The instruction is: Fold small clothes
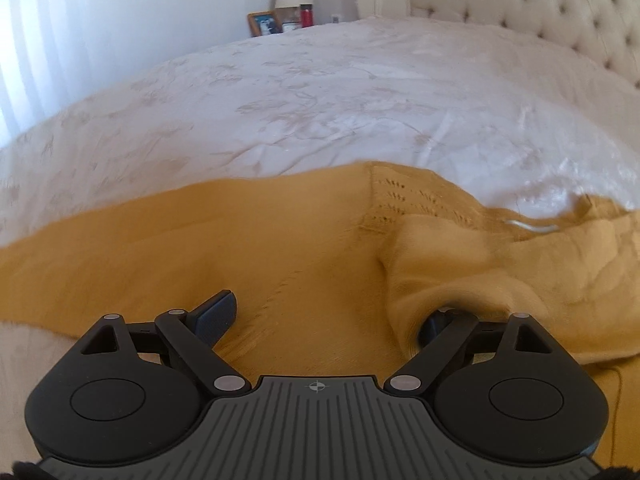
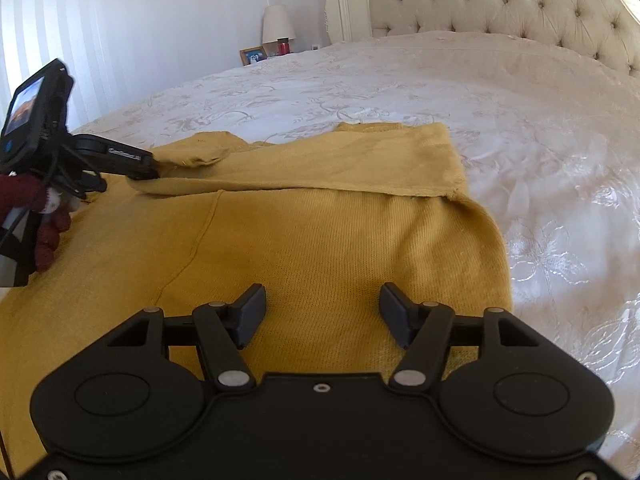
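The mustard sweater (image 2: 320, 232) is spread on the white bedspread (image 2: 500, 120). The left gripper (image 1: 324, 316) is held wide apart, one finger (image 1: 430, 326) hidden under a fold. The right gripper (image 2: 322, 314) is parted, nothing clamped.

left gripper (image 1: 326, 318): jaws wide apart, tilted down | right gripper (image 2: 322, 314): jaws apart, tilted down

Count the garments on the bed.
1. A yellow sweater lies on the white bedspread, one part folded over along its far edge. More could lie outside both views.
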`<state>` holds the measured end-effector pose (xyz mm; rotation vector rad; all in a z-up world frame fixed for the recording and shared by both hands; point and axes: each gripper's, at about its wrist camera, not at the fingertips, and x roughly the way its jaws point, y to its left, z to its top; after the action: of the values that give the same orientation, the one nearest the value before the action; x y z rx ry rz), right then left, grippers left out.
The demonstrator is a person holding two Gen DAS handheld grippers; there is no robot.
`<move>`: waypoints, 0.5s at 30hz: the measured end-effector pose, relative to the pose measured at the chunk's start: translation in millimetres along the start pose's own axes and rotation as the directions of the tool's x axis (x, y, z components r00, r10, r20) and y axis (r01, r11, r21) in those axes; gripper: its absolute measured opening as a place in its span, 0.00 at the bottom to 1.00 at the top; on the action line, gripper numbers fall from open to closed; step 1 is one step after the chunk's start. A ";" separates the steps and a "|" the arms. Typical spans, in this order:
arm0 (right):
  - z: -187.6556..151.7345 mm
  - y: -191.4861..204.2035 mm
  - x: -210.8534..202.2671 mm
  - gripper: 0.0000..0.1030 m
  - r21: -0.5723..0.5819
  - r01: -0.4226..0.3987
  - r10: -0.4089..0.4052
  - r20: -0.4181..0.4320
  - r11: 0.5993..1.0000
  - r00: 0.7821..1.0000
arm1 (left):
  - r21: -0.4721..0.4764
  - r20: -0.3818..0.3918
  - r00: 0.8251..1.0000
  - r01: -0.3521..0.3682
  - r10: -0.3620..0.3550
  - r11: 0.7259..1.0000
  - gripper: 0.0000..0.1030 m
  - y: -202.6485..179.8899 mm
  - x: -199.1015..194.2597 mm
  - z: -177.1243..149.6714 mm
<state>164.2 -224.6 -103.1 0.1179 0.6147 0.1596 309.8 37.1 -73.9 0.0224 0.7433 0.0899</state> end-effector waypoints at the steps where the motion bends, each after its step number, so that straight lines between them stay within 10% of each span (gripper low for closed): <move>1: -0.2 -0.3 0.0 0.65 0.001 -0.001 0.001 0.000 1.000 1.000 | -0.023 0.004 1.000 0.010 -0.010 1.000 0.86 4.8 -1.5 -0.7; 15: 1.0 -4.8 -2.5 0.65 0.018 -0.019 0.019 -0.001 1.000 1.000 | -0.088 0.015 1.000 0.024 -0.023 0.996 0.85 36.9 -6.0 -1.8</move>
<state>163.3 -229.8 -101.7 0.1416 0.6163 0.1725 301.4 73.3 -69.3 -0.0701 0.7250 0.1002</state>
